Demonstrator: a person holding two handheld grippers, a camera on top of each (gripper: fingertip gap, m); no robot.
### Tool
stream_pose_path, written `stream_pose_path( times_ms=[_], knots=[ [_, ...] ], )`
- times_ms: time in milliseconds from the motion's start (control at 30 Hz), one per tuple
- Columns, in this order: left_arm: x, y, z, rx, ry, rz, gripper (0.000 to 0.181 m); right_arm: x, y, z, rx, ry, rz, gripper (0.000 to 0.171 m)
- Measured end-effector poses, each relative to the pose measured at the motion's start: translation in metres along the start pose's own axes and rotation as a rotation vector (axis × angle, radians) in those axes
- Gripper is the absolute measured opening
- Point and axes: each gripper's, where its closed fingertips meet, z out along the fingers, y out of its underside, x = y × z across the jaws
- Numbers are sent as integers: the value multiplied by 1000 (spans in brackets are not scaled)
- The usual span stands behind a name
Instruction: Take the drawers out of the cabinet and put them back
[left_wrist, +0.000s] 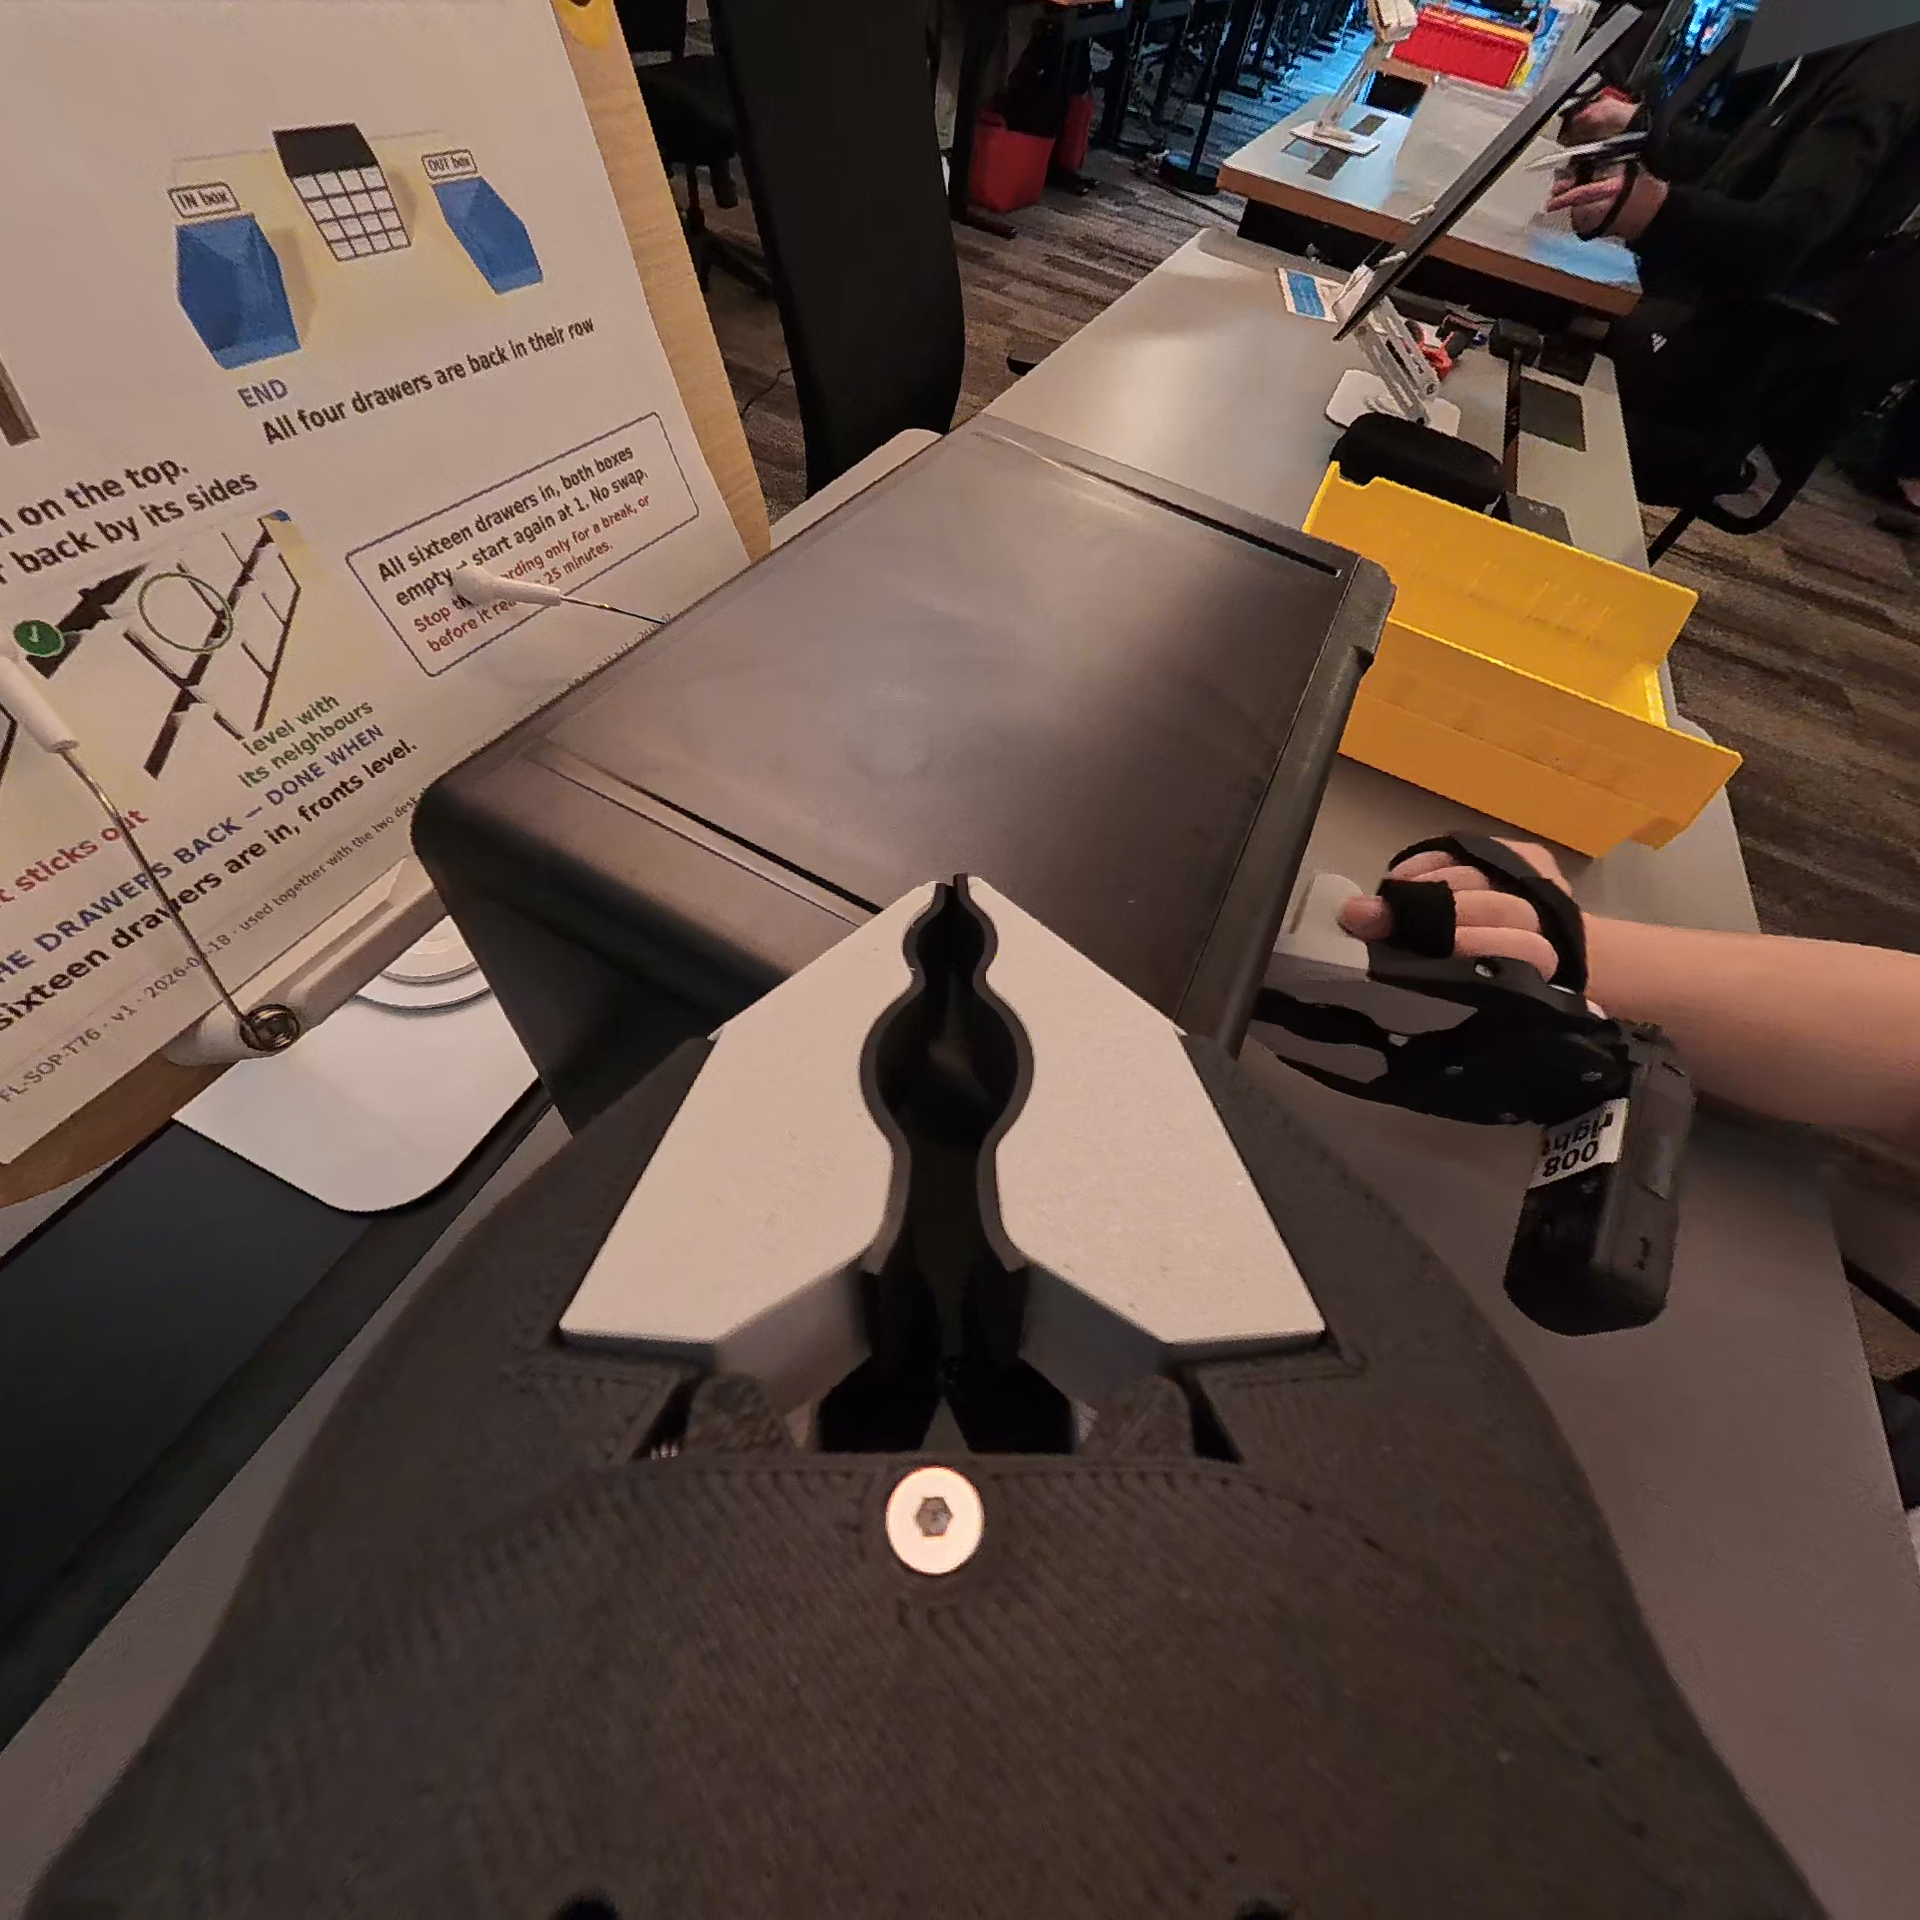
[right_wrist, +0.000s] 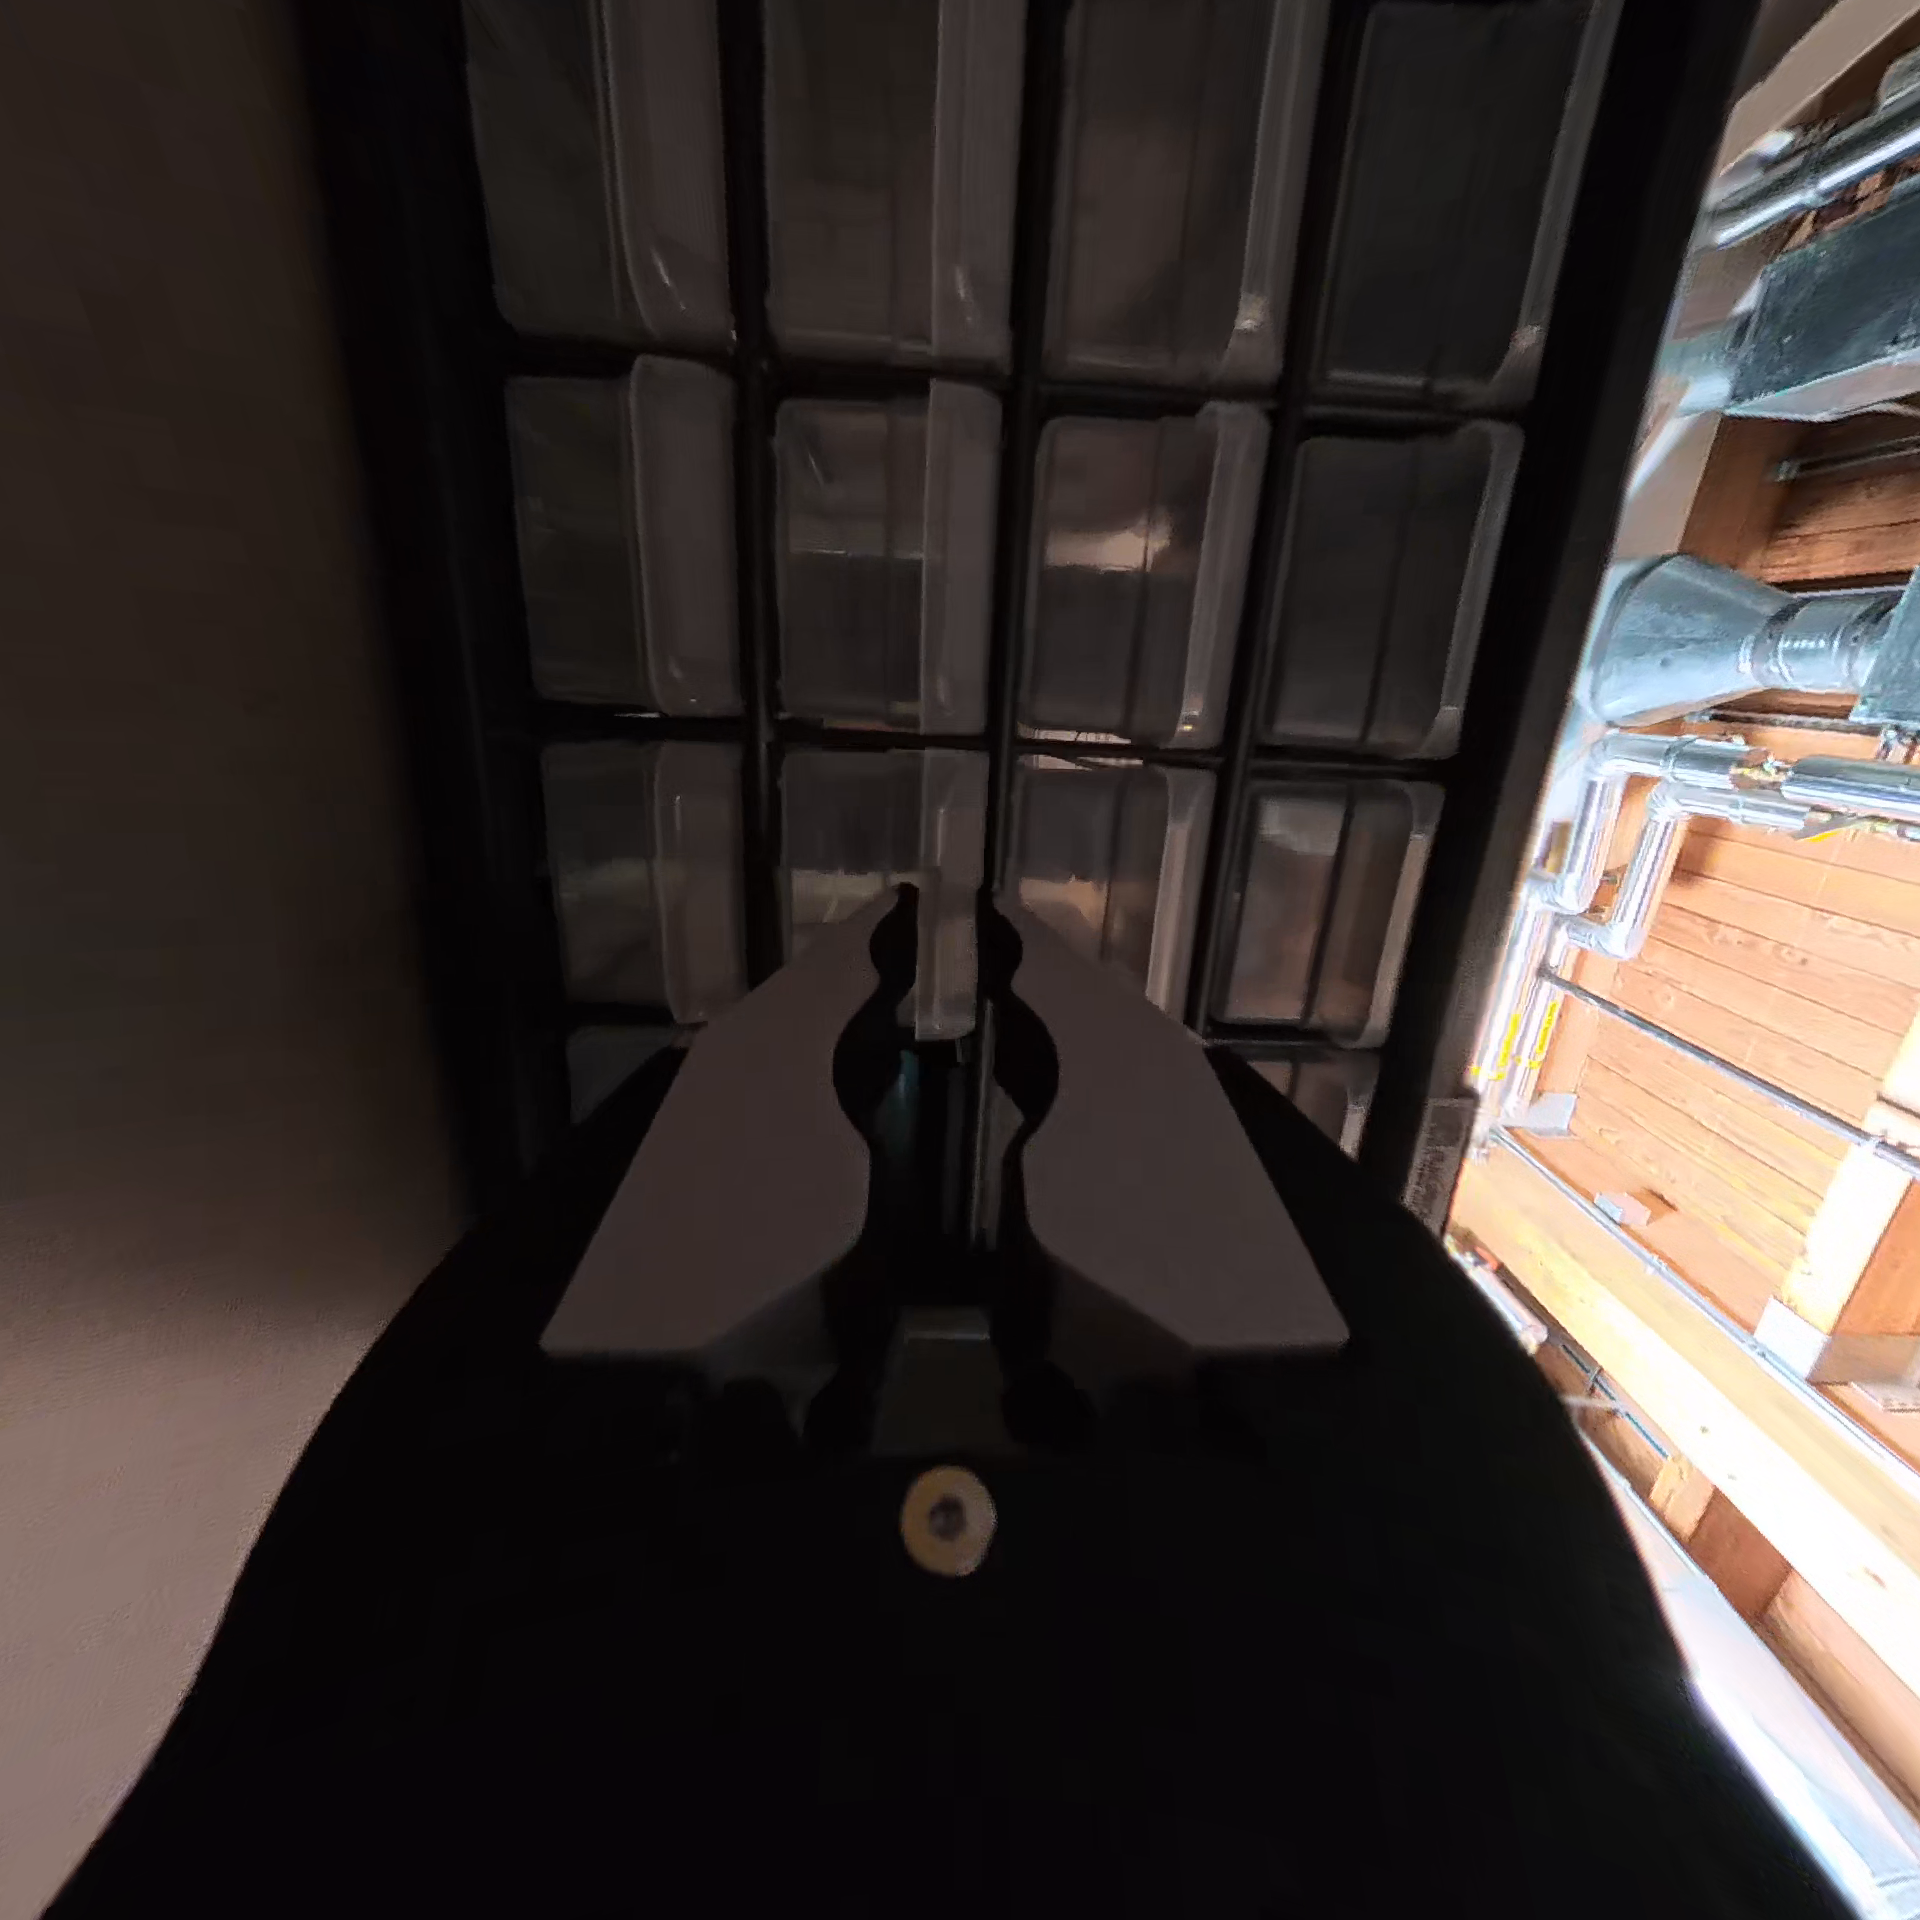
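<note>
Our left gripper (left_wrist: 958, 894) closed and empty above the cabinet (left_wrist: 935, 665); our right gripper (right_wrist: 948, 906) clamped on a clear drawer's handle (right_wrist: 948, 966).

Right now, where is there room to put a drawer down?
Bare grey table beyond the cabinet, left of the yellow bin. The cabinet's flat top is bare too. It is crowded by the right gripper at the cabinet front.

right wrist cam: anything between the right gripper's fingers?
Yes. In the right wrist view the right gripper has a clear drawer's pull tab between its fingers, on the cabinet front. Whether the fingers touch it is unclear.
</note>
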Motion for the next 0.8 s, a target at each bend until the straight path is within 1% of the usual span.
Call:
stream_pose_path(
  times_ms=[33, 133, 200, 233, 300, 367, 400, 467, 500, 600, 633, 733, 800],
  knots=[
    [0, 0, 0, 1, 2, -2, 0, -1, -2, -6, 13, -7, -5, 10],
    [0, 0, 0, 5, 12, -12, 0, 0, -11, -28, 46, -37, 4, 10],
    [0, 0, 0, 6, 14, -13, 0, 0, -15, -40, 51, -97, 28, 11],
    [0, 0, 0, 6, 13, -12, 0, -2, -16, -42, 48, -152, 58, 12],
    [0, 0, 0, 4, 9, -7, 0, -2, -16, -40, 39, -274, 145, 28],
    [0, 0, 0, 4, 7, -6, 0, -9, -15, -34, 9, -453, 220, 30],
    [0, 0, 0, 4, 8, -8, 0, -10, -13, -29, -13, -516, 249, 32],
    [0, 0, 0, 5, 11, -14, 0, -23, -8, -25, -89, -700, 285, 31],
    [0, 0, 0, 5, 11, -17, 0, -27, -6, -25, -119, -769, 293, 25],
    [0, 0, 0, 2, 6, -11, 0, -32, -8, -34, -122, -916, 309, 18],
    [0, 0, 0, 0, 3, -8, 0, -32, -10, -41, -123, -966, 329, 16],
    [0, 0, 0, -2, 0, -5, 0, -33, -22, -77, -83, -1173, 395, 13],
    [0, 0, 0, -1, 3, -9, 0, -31, -28, -98, -57, -1262, 436, 13]
  ],
)
